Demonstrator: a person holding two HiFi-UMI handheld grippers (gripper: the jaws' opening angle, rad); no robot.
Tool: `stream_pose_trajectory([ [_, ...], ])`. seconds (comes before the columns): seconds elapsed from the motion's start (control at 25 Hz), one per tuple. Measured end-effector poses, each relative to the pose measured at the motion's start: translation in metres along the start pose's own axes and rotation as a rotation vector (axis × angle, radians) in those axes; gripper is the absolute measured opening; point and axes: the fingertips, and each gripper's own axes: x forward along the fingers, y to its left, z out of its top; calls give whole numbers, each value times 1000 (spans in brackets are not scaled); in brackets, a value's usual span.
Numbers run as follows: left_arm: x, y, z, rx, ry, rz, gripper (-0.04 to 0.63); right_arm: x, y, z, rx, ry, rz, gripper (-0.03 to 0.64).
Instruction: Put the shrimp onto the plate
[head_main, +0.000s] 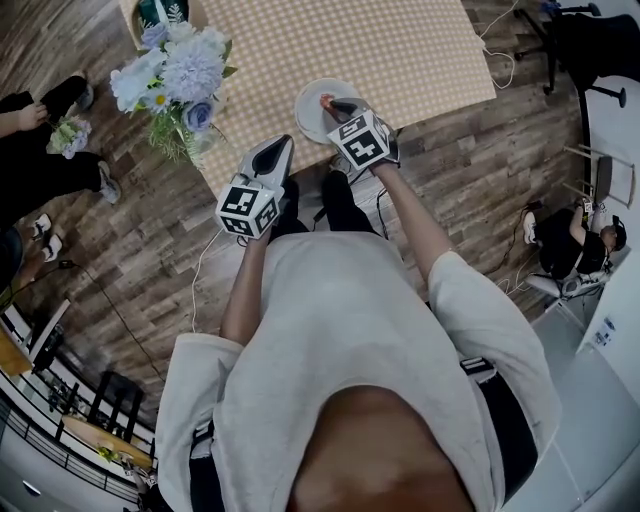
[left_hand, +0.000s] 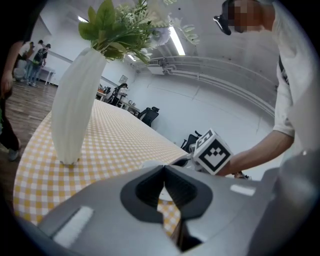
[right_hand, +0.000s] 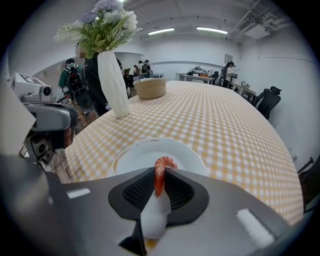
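Right gripper view: the right hand-held gripper (right_hand: 161, 172) has its two dark ribbed pads closed on a curled orange-pink shrimp (right_hand: 159, 181). The shrimp stands upright between them, its bent top poking out past the tips. Directly beyond the tips lies the round white plate (right_hand: 131, 156), bare, near the edge of the table (right_hand: 220, 125) with its yellow-and-white checked cloth. A tall white ribbed vase of pale flowers (right_hand: 113, 85) stands well apart from the plate, further along the same edge.

The head view agrees: the shrimp (head_main: 326, 101) sits over the plate (head_main: 308, 112), still in the right hand-held gripper (head_main: 338, 106) and not lying on the dish. The left hand-held gripper (head_main: 278, 152) hangs back off the table edge. In its own view its jaws meet at the tips with nothing between them (left_hand: 164, 168).

The step in hand looks like the placing itself: the carry is done and the shrimp is above its target. The next move probably calls for lowering the tips towards the middle of the plate, then parting the jaws enough for the shrimp to drop free. Since it is wedged upright, it may cling to one pad, so a slow backward withdrawal would suit.
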Motion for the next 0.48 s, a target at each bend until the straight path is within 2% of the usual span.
stream_pose_trajectory([
  [0.12, -3, 2, 2, 1, -2, 9, 9, 0, 1, 0, 5, -1, 17, 68],
  [0.24, -5, 4, 4, 5, -7, 14, 9, 0, 5, 1, 9, 4, 39, 110],
  [0.48, -3, -1, 10, 20, -15, 4, 9, -9, -4, 8, 17, -22, -4, 135],
])
